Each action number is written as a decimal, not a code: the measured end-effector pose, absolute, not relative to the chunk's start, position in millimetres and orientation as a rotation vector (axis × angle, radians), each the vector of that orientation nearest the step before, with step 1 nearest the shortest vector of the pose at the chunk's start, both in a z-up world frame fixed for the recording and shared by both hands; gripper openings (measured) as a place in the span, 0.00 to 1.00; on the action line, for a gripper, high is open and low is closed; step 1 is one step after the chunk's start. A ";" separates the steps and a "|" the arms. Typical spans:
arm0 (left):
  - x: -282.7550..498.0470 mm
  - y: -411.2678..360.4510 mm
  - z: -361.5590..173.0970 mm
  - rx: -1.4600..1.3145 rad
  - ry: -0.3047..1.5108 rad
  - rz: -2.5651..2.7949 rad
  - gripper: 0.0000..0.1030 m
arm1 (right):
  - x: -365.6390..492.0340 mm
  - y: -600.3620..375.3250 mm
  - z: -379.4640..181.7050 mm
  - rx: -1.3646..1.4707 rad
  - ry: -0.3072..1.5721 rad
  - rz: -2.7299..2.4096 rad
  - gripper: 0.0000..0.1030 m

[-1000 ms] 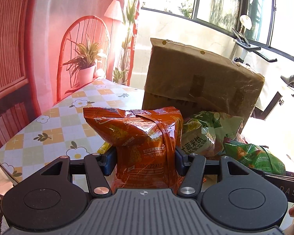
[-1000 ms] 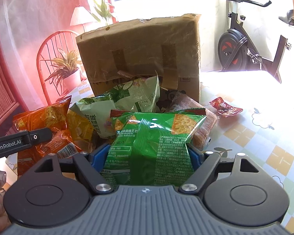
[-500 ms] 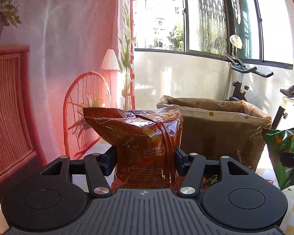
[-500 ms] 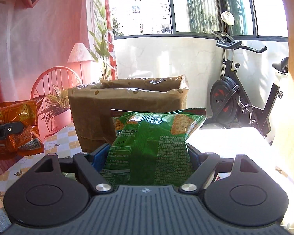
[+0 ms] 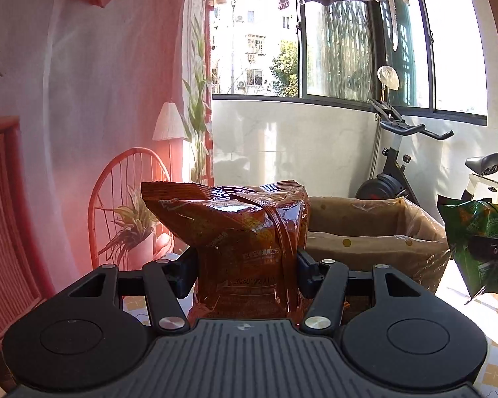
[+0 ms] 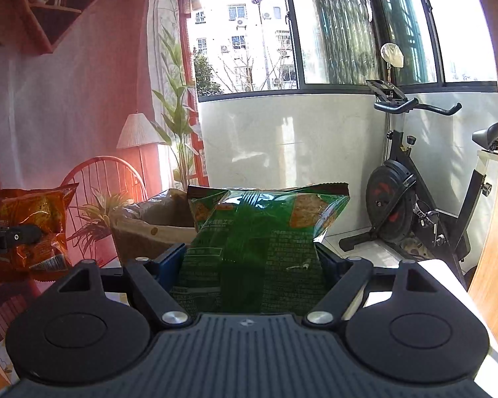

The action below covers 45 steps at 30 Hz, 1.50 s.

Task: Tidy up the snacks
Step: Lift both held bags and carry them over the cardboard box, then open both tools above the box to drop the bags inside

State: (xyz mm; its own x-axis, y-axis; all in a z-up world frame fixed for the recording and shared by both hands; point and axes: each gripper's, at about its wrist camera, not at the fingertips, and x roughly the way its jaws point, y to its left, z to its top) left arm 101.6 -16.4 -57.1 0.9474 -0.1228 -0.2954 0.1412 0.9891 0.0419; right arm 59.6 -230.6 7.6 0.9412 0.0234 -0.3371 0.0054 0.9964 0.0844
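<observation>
Sunlit window backs glossy, crinkled orange snack bag (image 5: 245, 248).

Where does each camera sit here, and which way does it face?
Left wrist: rides the left tool, looking forward over its clamped crinkly orange snack bag toward the window; its black fingers show.
Right wrist: rides the right tool, facing the same window past its glossy green snack bag.
Shared: the open brown cardboard box, black exercise bike, each other's bag.
</observation>
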 end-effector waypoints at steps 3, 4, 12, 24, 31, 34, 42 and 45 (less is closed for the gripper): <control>120.1 -22.4 -48.0 0.072 0.324 -0.167 0.59 | 71.7 -233.4 16.5 0.077 0.332 0.015 0.79; 125.6 -25.2 -45.4 0.080 0.330 -0.171 0.59 | 76.2 -234.5 18.2 0.075 0.330 0.013 0.79; 169.5 -49.2 -31.4 0.160 0.343 -0.220 0.59 | 117.3 -245.2 21.6 0.078 0.344 0.019 0.79; 257.7 -84.8 -27.5 0.271 0.411 -0.209 0.59 | 220.0 -242.1 11.4 0.067 0.377 0.027 0.79; 298.8 -102.5 -41.4 0.300 0.476 -0.212 0.60 | 252.2 -244.0 -8.2 0.062 0.447 0.036 0.79; 306.9 -102.7 -48.7 0.281 0.512 -0.197 0.69 | 255.9 -245.5 -17.0 0.073 0.473 0.065 0.81; 302.9 -87.8 -44.6 0.224 0.520 -0.176 0.83 | 248.3 -252.6 -18.7 0.136 0.477 0.029 0.94; 285.9 -77.3 -36.2 0.158 0.483 -0.162 0.84 | 235.5 -255.9 -12.5 0.170 0.457 0.024 0.95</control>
State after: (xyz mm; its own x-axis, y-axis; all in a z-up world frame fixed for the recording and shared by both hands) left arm 285.9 -77.3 -36.2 0.8731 -0.1172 -0.4733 0.1920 0.9749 0.1127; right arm 235.5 -255.9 -12.5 0.8974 0.0608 -0.4371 0.0154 0.9856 0.1687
